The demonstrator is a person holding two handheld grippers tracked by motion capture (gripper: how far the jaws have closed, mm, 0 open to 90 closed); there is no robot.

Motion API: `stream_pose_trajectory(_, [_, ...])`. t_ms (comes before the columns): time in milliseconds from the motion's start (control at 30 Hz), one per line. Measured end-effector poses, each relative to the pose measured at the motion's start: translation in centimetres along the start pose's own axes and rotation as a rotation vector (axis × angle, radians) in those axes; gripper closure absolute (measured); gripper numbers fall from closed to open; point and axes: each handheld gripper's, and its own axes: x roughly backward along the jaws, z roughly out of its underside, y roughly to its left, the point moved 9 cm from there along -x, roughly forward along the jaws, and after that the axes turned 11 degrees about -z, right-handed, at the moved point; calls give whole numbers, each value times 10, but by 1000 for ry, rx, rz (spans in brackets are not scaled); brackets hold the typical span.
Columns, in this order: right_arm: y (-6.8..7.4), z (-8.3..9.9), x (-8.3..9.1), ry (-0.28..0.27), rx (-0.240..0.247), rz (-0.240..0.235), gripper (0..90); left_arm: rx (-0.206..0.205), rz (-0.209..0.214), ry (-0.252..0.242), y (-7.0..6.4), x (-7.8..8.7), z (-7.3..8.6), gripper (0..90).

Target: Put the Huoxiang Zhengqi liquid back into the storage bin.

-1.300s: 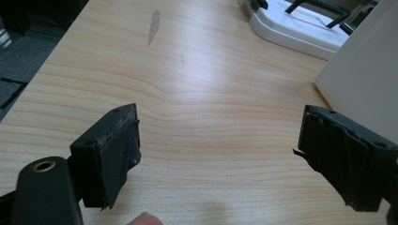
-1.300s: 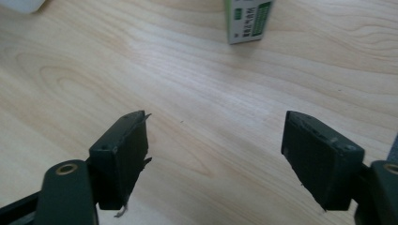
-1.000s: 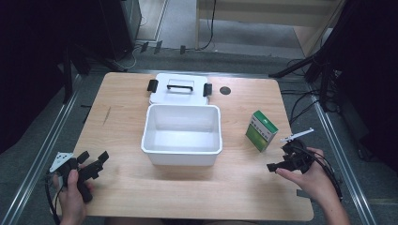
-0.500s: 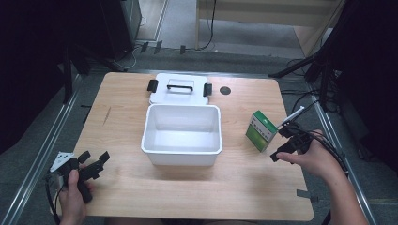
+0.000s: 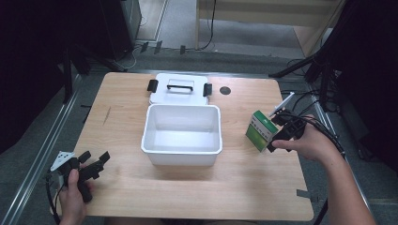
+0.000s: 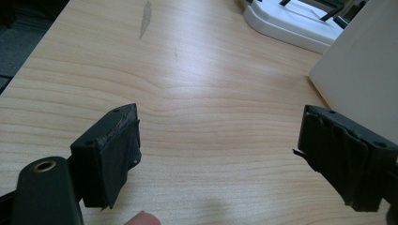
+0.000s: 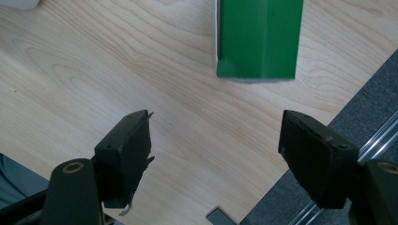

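Fingers of the right gripper (image 5: 278, 137) are spread wide with nothing between them, and they are aimed at the green box (image 5: 262, 131), which stands upright on the bench (image 5: 122, 98) near its right edge, well clear of the white bin (image 5: 182, 135). In the right gripper view the green box (image 7: 257, 37) lies ahead of the fingers (image 7: 126, 152), not yet between them; the wide gap is judged to be kept so that the carton can be straddled across its narrow faces. The left gripper (image 5: 91, 165) is held low at the near left corner of the bench, its fingers (image 6: 112, 152) likewise parted and empty over bare wood, apparently parked out of the way. The white bin sits open in the middle of the bench, with its lid (image 5: 179, 88) laid flat just behind it, handle up, so the opening is left free; the box is probably meant to be placed inside.
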Motion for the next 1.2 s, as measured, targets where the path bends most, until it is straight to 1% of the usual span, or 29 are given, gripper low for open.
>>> stream_pose_trajectory(33, [0, -2, 1, 6, 3, 3, 263, 0, 0, 1, 0, 0, 0, 141])
stream_pose_trajectory(167, [0, -12, 5, -5, 7, 5, 264, -2, 3, 4, 0, 0, 0, 141])
stream_pose_trajectory(367, [0, -25, 12, -8, 0, 21, 283, -8, 6, 8, -1, -1, 0, 141])
stream_pose_trajectory(400, [-1, -28, 13, -7, 4, 26, 286, -10, 6, 9, -2, -1, 1, 141])
stream_pose_trajectory(467, [-2, -32, 13, -5, -11, 33, 297, -11, 5, 9, -2, -1, 1, 142])
stream_pose_trajectory(567, [-5, -40, 13, -11, -8, 50, 311, -14, 5, 11, -2, -1, 1, 142])
stream_pose_trajectory(833, [-8, -58, 6, -9, -1, 69, 363, -19, 10, 14, -3, -1, 1, 144])
stream_pose_trajectory(933, [-7, -65, 1, -10, -4, 64, 381, -20, 13, 15, -3, -1, 1, 144])
stream_pose_trajectory(1000, [-7, -68, -2, 0, -6, 64, 396, -21, 15, 16, -3, -1, 1, 144])
stream_pose_trajectory(1067, [-7, -70, -5, 11, -22, 62, 398, -20, 18, 14, -3, -1, 1, 145])
stream_pose_trajectory(1200, [-9, -72, -9, 20, -58, 43, 451, -20, 21, 14, -3, -1, 1, 146])
